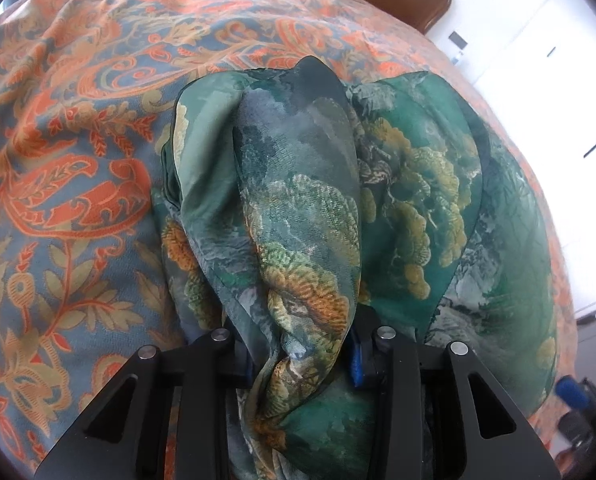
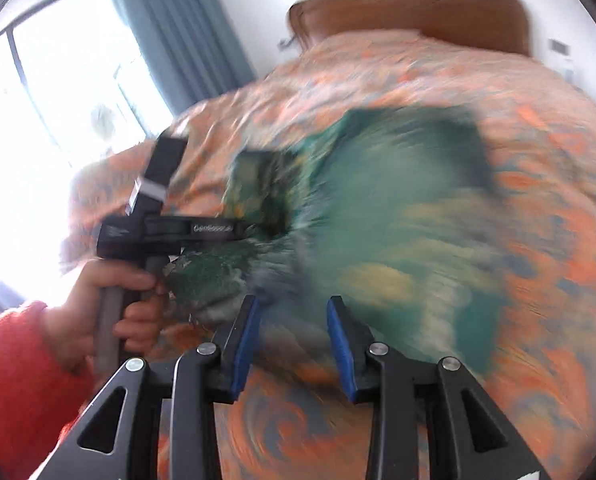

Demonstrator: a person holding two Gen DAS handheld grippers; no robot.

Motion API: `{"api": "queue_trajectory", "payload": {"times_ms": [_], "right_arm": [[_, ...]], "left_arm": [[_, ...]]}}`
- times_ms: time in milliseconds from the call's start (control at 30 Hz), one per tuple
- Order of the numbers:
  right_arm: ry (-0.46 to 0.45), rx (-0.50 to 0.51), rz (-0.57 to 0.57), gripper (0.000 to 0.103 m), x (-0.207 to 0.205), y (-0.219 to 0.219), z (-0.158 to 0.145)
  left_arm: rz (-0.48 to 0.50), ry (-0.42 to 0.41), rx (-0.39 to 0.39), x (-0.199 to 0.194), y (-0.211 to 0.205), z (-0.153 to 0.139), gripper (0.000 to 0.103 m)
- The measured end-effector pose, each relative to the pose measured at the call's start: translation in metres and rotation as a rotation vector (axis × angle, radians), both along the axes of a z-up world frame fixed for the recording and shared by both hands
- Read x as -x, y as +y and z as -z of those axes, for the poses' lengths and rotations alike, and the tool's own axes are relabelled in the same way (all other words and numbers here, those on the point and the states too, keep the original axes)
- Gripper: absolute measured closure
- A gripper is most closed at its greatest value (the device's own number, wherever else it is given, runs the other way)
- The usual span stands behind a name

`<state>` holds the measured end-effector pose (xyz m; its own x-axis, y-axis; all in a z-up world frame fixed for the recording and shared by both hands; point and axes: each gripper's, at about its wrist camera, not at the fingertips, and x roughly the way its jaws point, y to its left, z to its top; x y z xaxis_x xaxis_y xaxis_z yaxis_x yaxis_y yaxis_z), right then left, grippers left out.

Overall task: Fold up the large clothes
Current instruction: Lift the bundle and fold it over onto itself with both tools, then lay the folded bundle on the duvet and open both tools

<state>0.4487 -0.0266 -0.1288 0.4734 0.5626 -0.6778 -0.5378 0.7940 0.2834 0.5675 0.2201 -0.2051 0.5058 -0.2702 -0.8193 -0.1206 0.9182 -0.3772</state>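
On a bed's orange paisley cover (image 1: 70, 128), the left gripper (image 1: 298, 344) pinches a bunched fold of the green printed garment (image 1: 417, 184). The right gripper (image 2: 294, 336) hangs part-open and empty over it; thin, slippery-looking cloth could slide free and undo the fold.

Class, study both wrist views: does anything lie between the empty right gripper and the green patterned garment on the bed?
Nothing visible does. The right gripper is open and empty above the bedspread, with the green garment directly ahead. The left gripper already holds a bunched fold.
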Motion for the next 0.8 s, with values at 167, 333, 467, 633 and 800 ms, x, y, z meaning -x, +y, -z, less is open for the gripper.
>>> {"api": "queue_trajectory", "payload": {"times_ms": [167,333,467,633,800], "right_arm": [[0.010,0.040,0.082,0.067,0.005,-0.042,0.012],[0.187,0.012,0.073,0.068,-0.023,-0.034,0.072],[0.196,-0.017,0.081,0.069,-0.026,-0.037,0.078],[0.131,-0.029,0.100,0.062,0.002,-0.042,0.053],[0.058,0.015,0.108,0.057,0.036,-0.059,0.036]], "left_arm": [[-0.004,-0.004,0.013,0.003,0.004,0.001,0.066],[-0.007,-0.003,-0.013,0.004,-0.001,-0.001,0.066],[-0.020,0.002,0.001,0.005,-0.004,-0.003,0.065],[-0.033,0.014,0.019,0.007,-0.003,-0.012,0.063],[-0.049,-0.013,0.057,0.018,0.000,-0.023,0.054]]}}
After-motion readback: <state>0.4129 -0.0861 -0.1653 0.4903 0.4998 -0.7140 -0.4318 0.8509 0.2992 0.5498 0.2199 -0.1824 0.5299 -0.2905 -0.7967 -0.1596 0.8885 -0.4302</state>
